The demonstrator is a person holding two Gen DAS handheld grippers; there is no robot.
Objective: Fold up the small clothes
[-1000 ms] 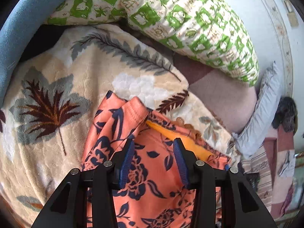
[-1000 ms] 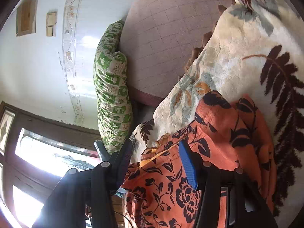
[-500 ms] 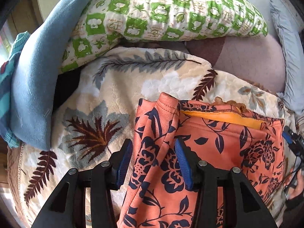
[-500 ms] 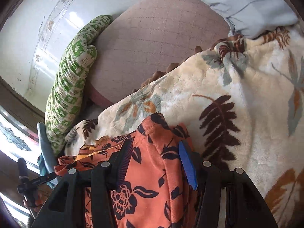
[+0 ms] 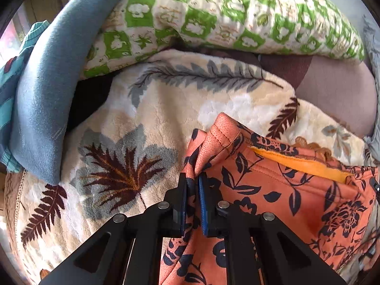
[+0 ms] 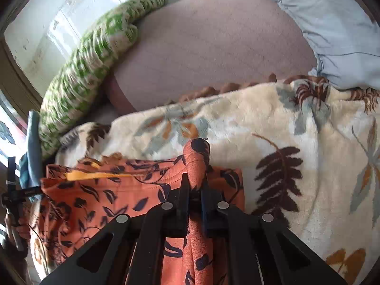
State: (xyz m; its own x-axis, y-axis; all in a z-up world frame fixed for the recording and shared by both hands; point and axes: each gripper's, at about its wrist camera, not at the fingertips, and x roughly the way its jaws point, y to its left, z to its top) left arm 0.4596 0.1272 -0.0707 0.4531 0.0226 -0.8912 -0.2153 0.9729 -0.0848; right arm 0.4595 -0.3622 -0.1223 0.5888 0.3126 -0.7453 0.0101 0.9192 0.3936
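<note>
Both grippers are pinching the orange floral garment (image 5: 273,190) lying on the leaf-print blanket (image 5: 147,123) — left gripper (image 5: 192,180) and right gripper (image 6: 195,185) each clamping a bunched hem corner.

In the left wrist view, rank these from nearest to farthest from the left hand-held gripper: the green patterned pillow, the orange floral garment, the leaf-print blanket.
1. orange floral garment: pinched between the fingers of the left hand-held gripper, spreading right.
2. leaf-print blanket: under the garment, spreading left and ahead.
3. green patterned pillow: at the top, beyond the blanket's far edge.
</note>
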